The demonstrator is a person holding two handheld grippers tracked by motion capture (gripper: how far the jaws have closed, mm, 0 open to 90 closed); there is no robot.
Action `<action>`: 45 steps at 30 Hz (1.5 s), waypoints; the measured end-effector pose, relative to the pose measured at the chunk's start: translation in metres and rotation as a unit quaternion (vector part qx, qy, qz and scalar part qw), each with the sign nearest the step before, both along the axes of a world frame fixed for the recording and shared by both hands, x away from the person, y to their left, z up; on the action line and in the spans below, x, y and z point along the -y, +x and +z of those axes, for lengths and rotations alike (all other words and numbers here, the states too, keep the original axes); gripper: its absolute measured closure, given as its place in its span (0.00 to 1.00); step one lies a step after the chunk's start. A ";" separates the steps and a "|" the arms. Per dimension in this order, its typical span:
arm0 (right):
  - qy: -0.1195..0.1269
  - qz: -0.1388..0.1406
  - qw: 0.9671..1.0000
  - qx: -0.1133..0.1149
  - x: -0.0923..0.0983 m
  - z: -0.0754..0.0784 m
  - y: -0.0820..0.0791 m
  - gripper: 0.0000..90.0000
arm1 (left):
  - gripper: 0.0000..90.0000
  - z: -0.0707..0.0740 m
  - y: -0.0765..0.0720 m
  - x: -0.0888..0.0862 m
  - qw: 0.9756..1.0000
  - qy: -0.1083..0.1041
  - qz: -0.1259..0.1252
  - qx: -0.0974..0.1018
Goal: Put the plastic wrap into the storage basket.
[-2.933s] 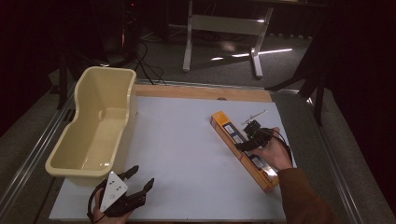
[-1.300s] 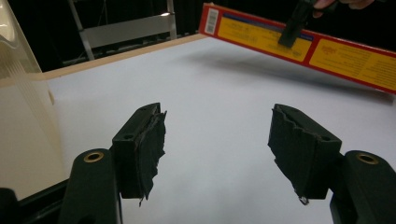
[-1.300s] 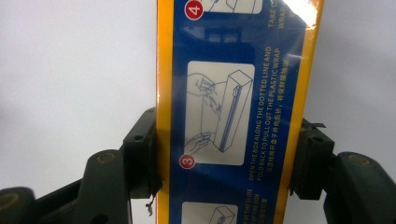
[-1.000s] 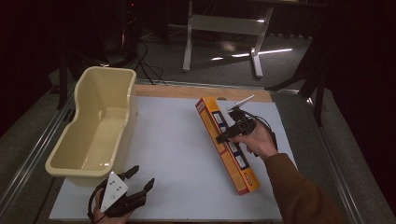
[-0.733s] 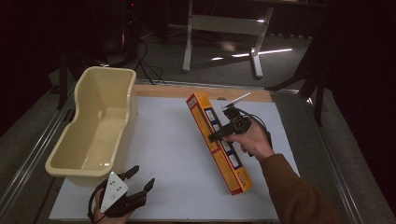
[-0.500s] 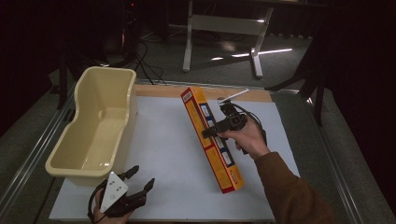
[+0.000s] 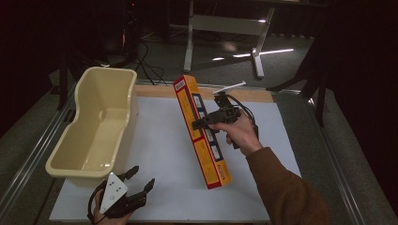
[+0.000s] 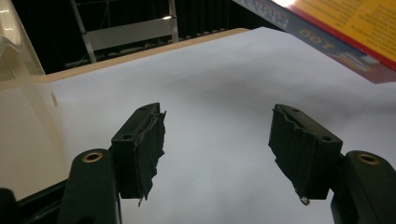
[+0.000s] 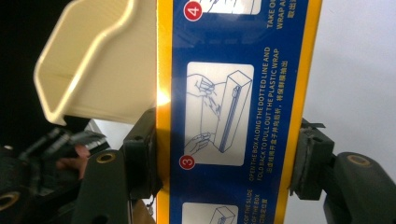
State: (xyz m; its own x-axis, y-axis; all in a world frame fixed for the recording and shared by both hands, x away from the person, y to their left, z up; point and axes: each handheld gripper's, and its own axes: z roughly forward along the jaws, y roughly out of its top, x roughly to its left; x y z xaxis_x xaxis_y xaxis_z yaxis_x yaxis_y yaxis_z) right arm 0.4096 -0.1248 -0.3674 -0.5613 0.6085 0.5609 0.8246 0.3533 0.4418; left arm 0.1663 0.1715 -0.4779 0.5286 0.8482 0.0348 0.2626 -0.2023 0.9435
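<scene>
A long orange and blue wrap box (image 7: 199, 131) hangs tilted above the white table mat (image 7: 155, 140), its far end raised. My right gripper (image 7: 206, 124) is shut on the box's middle; in the right gripper view both pads press the sides of the box (image 9: 233, 116). The cream plastic tub (image 7: 96, 126) stands at the mat's left edge, and the same tub (image 9: 98, 60) lies beyond the box in the right gripper view. My left gripper (image 7: 138, 180) rests near the front left corner of the mat, open, with nothing between its fingers (image 8: 140, 144). A corner of the box (image 8: 336, 32) shows in the left gripper view.
A wooden strip (image 7: 155, 91) borders the mat's far edge. Metal rails run along both sides of the table. A grey stand's legs (image 7: 225, 28) are on the dark floor behind. Bare mat lies between the tub and the box.
The right gripper has lifted the box off the mat and carried it left toward the tub, tilting its far end up. The left gripper has stayed put.
</scene>
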 end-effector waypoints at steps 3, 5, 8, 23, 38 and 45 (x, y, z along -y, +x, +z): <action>0.011 -0.006 1.000 -0.004 -0.009 0.007 0.002 0.43 | 0.39 0.000 0.000 0.000 1.000 0.000 0.000 0.000; 0.016 -0.014 1.000 -0.011 -0.013 0.009 0.003 0.43 | 0.39 0.000 0.000 0.000 1.000 0.000 0.001 0.000; 0.022 -0.023 0.999 -0.017 -0.016 0.011 0.004 0.43 | 0.39 0.000 0.000 -0.001 1.000 0.000 0.002 0.001; 0.061 -0.023 0.998 -0.023 -0.040 0.028 0.007 0.43 | 0.38 -0.001 0.001 -0.002 1.000 -0.001 0.006 0.000; 0.114 -0.056 0.990 -0.062 -0.067 0.040 0.020 0.43 | 0.38 -0.001 0.001 -0.001 1.000 -0.003 0.005 0.000; 0.128 -0.069 0.987 -0.070 -0.081 0.043 0.022 0.43 | 0.38 -0.001 0.001 -0.001 1.000 -0.006 0.005 0.001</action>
State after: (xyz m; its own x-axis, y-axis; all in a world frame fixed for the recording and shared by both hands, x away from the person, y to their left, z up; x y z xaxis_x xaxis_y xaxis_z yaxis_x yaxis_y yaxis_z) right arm 0.4315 -0.0440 -0.3245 -0.3884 0.5025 0.7724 0.9166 0.1246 0.3798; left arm 0.1673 0.1723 -0.4788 0.5198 0.8539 0.0252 0.2624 -0.1877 0.9465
